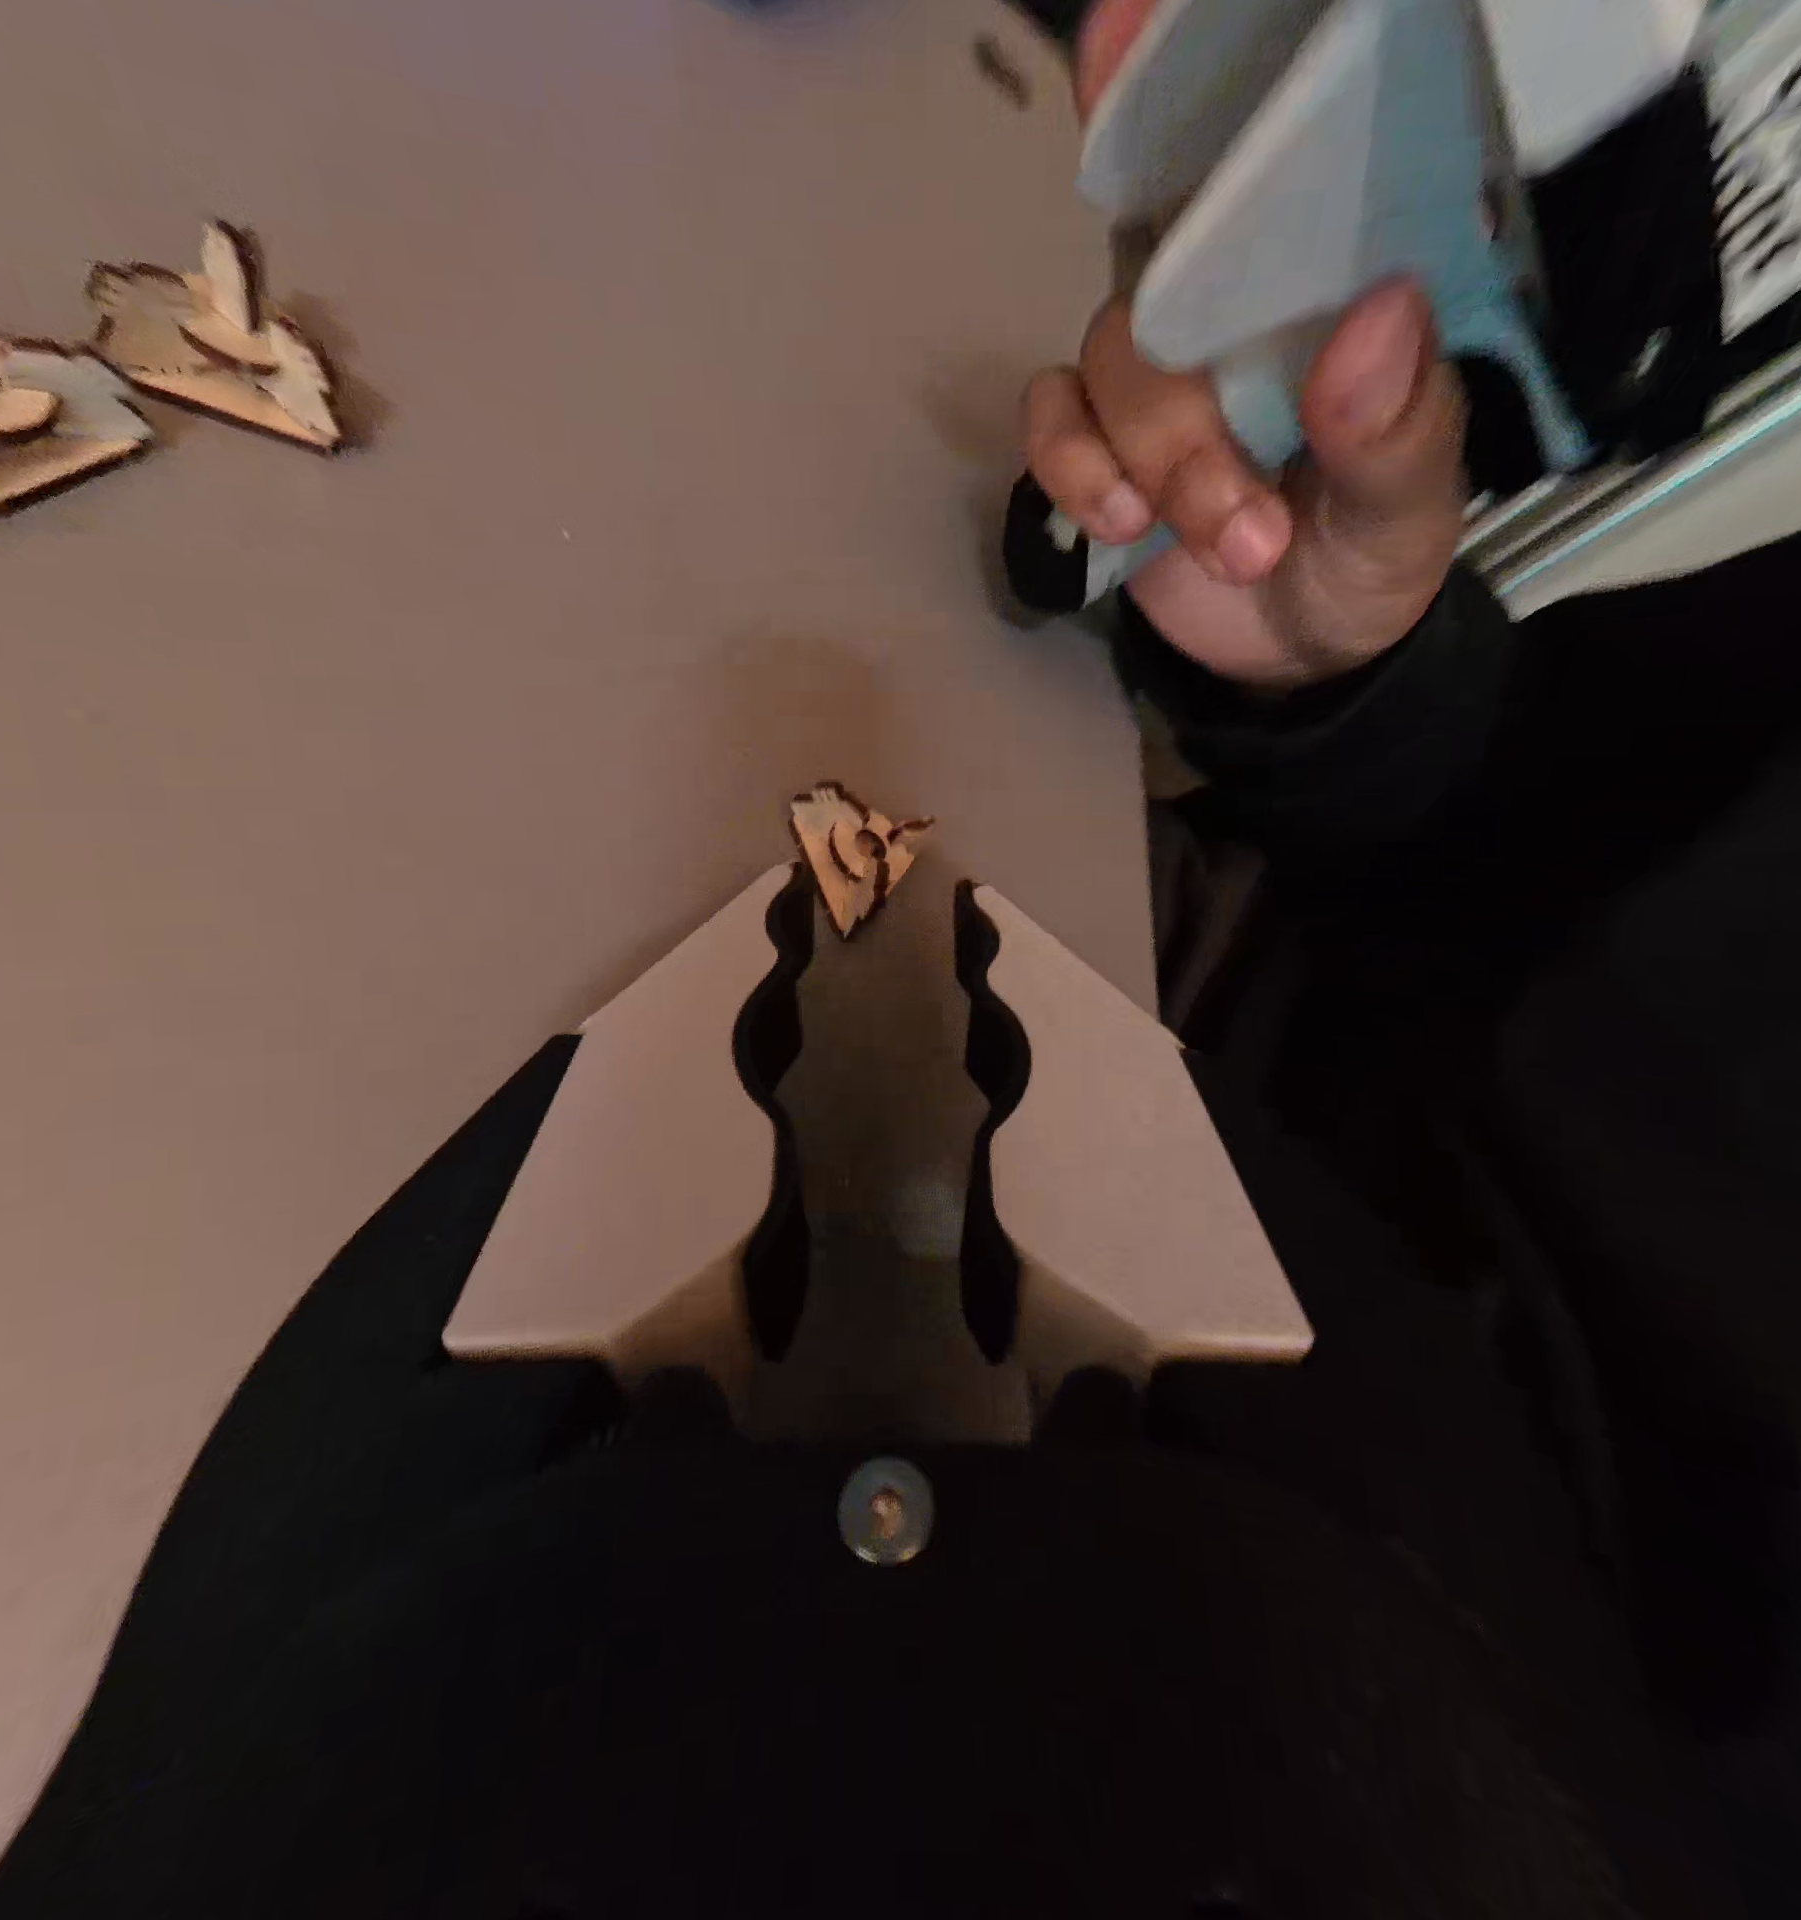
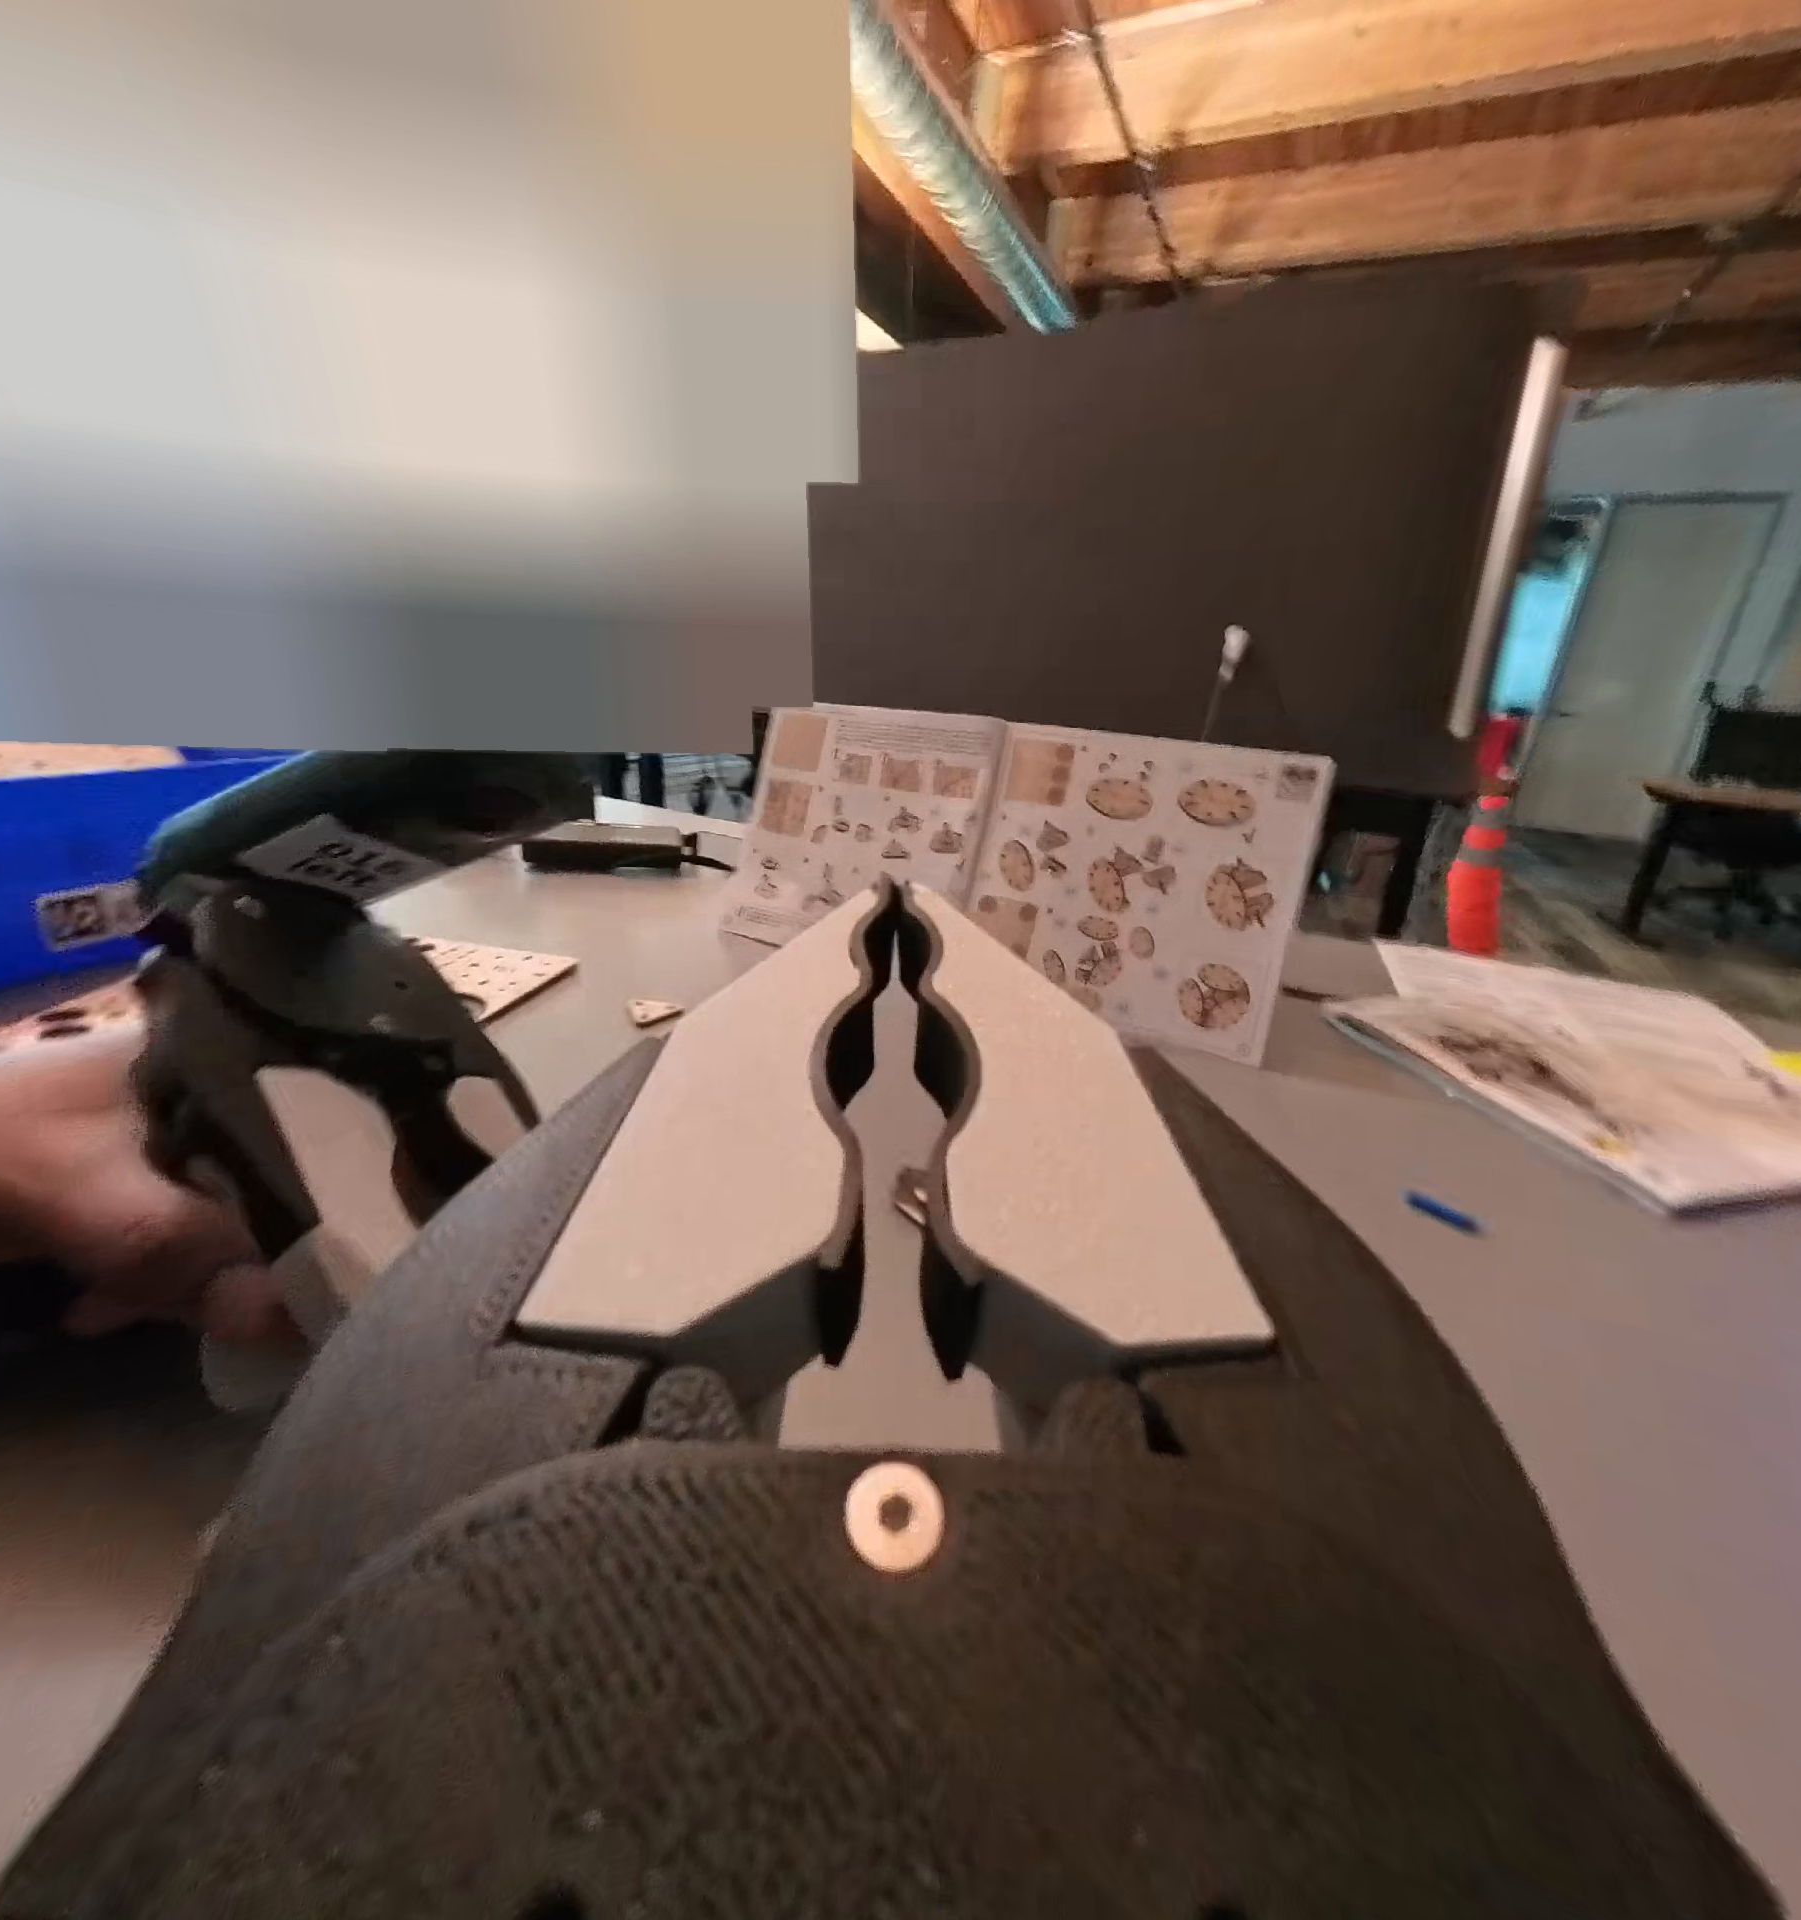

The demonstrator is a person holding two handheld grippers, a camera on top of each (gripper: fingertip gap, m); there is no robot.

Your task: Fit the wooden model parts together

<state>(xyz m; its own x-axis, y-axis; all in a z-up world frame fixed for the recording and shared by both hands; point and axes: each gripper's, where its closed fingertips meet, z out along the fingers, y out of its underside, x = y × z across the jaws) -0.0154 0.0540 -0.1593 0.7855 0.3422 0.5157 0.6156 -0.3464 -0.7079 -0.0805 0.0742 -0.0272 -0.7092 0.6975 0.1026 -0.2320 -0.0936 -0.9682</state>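
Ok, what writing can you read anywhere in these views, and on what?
Open illustrated paper booklet, standing: print too small to read.
White label on the blue plastic bin: blurred.
Black plate with raised characters, far left: blurred.
Black-and-white patterned tag: a pattern, no words.
Flat printed paper sheets, right: blurred.
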